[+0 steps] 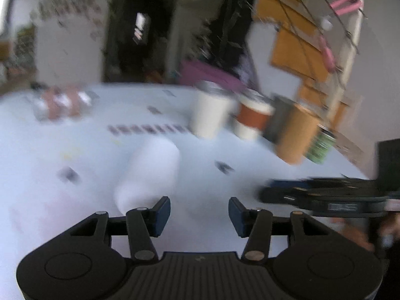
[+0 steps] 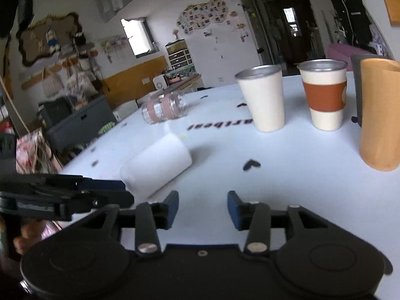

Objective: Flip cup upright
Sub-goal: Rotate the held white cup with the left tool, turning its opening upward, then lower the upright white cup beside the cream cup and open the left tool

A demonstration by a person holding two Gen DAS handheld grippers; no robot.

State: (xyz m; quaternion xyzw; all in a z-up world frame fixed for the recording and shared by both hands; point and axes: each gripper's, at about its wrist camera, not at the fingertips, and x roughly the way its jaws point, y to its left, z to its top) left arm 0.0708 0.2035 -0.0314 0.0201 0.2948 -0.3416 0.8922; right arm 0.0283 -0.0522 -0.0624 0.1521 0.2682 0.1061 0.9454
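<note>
A white cup (image 2: 156, 166) lies on its side on the white table (image 2: 287, 175); it also shows, blurred, in the left wrist view (image 1: 148, 175). My left gripper (image 1: 199, 213) is open and empty, just in front of and right of the cup. My right gripper (image 2: 203, 208) is open and empty, its left finger close to the cup's near end. The left gripper shows side-on in the right wrist view (image 2: 82, 195), beside the cup. The right gripper shows at the right edge of the left wrist view (image 1: 325, 196).
A clear glass with a pink band (image 2: 165, 108) lies on its side farther back. Upright at the right stand a cream cup (image 2: 265, 98), a cream cup with a brown sleeve (image 2: 325, 95), a dark cup (image 2: 357, 85) and an orange cup (image 2: 380, 115).
</note>
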